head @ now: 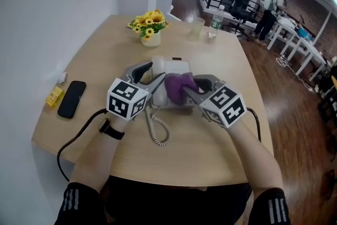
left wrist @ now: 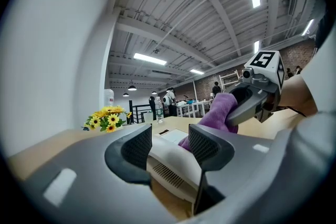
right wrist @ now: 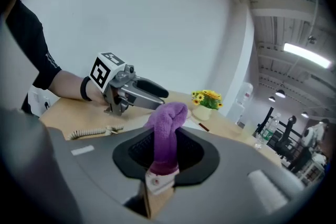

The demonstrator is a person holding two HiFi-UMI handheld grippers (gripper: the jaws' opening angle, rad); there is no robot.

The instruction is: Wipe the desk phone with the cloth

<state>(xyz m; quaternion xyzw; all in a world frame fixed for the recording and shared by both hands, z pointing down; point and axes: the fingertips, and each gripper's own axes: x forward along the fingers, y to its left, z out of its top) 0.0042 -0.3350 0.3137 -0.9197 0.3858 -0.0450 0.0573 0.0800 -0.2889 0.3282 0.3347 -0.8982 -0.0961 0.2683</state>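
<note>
The white-grey desk phone (head: 176, 68) sits mid-desk. My left gripper (head: 150, 75) comes in from the left, shut on the phone's white handset (head: 158, 72) at the phone's left side; the left gripper view shows the handset (left wrist: 170, 157) between the two pads of my left gripper (left wrist: 170, 147). From the right comes my right gripper (head: 188, 87), shut on a purple cloth (head: 178, 84) that rests on the phone's top. In the right gripper view the cloth (right wrist: 167, 123) stands bunched between the jaws of my right gripper (right wrist: 165, 152). The keypad is hidden under cloth and grippers.
A coiled cord (head: 159, 133) trails toward the desk's near edge. A black mobile phone (head: 72, 98) and a small yellow item (head: 53, 96) lie at the left. A pot of yellow flowers (head: 150, 26), a plastic cup (head: 196, 28) and a water bottle (head: 214, 22) stand at the far side.
</note>
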